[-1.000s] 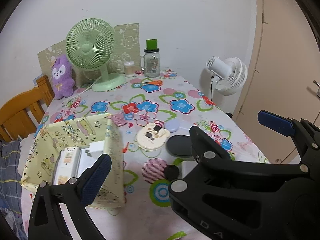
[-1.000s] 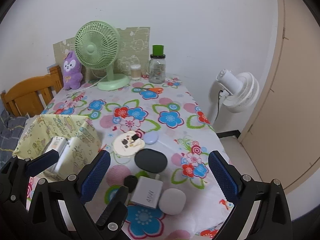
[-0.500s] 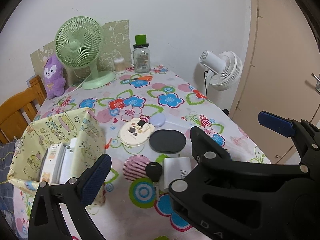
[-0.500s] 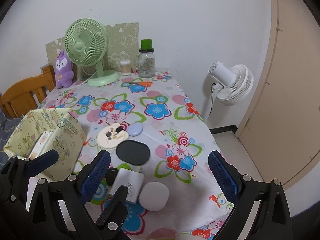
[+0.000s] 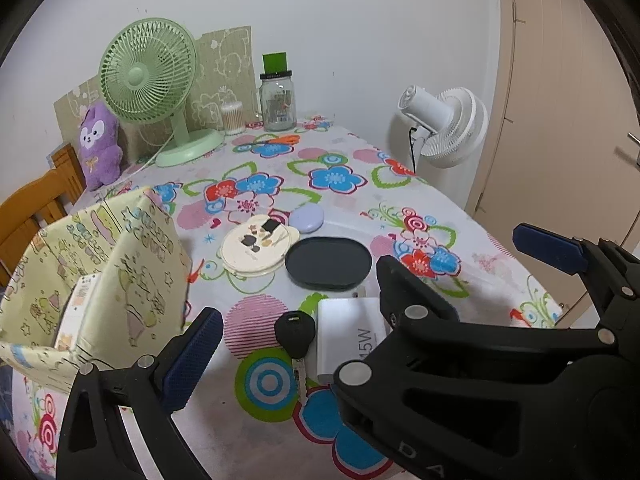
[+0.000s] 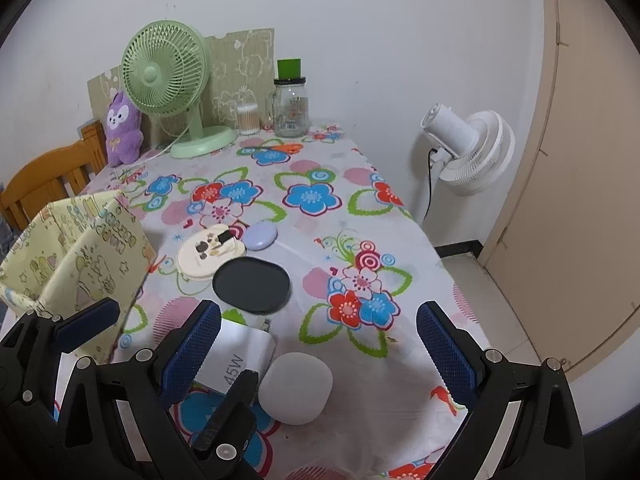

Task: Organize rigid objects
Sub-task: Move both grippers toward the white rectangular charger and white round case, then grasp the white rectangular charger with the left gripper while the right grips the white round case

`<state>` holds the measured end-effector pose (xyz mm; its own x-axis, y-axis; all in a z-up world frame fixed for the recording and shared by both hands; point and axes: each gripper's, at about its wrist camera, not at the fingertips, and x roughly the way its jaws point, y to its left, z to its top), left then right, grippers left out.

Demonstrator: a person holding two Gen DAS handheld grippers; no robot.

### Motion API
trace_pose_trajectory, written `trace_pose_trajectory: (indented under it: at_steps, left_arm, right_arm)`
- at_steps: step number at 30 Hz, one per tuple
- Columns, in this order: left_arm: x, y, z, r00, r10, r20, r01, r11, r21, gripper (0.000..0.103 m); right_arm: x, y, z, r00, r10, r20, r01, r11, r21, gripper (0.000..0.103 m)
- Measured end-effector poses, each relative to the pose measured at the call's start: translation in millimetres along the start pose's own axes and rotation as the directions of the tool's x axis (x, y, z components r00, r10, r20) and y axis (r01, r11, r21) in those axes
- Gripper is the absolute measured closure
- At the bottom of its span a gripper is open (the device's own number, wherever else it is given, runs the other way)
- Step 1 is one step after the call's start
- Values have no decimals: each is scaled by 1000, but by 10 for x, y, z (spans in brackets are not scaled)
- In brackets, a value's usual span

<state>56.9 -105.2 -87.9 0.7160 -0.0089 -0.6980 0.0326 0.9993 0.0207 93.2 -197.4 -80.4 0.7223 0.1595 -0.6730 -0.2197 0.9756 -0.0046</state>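
At the far left, a pale yellow fabric storage box with cartoon prints (image 5: pixel 100 264) stands on the flowered tablecloth (image 5: pixel 332 176), and white boxed items are already seen inside it, so the sorting is judged to be partly done. Its walls look soft and a little slack. The left gripper (image 5: pixel 360 292) is held above the table with its blue textured pads wide apart and nothing between them; it is seen near the box. Right of the box, the loose rigid objects are grouped close together: a cream round compact with small printed figures (image 5: pixel 258 246), a lilac smooth pebble-shaped case (image 5: pixel 306 218), a flat matte black oval case (image 5: pixel 328 262), a small black key fob (image 5: pixel 295 332) and a white glossy square charger marked 45W (image 5: pixel 348 332). Further right, a white rounded matte case (image 6: pixel 296 386) lies just beside the charger. The right gripper (image 6: pixel 318 340) is also spread open and empty, and this white case is framed between its pads. The step in hand is judged to be an approach for the next pick. For the next move, a lowering around the white case is called for; its smooth curved shell may slip, so a centred closing would be needed.
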Motion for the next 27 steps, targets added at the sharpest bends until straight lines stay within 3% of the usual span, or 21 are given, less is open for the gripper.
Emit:
trace_pose_trajectory:
  at_steps: [15,22,27]
  left_arm:
    - [226,64,-296,999,-31,-11,31,999,-29,4]
    - [256,117,-351,999,-52,-4,52,996,-66,4]
    - [260,51,-335,997,-77,0,77,996,-53,5]
  right_arm:
    - [252,10,-298,999,35,-9,-35,999,-27,3]
    - [335,-62,-391,996,73,-48,-71,997,42,3]
    - [286,-130,-412,998,42,-47,-39,998,58,3]
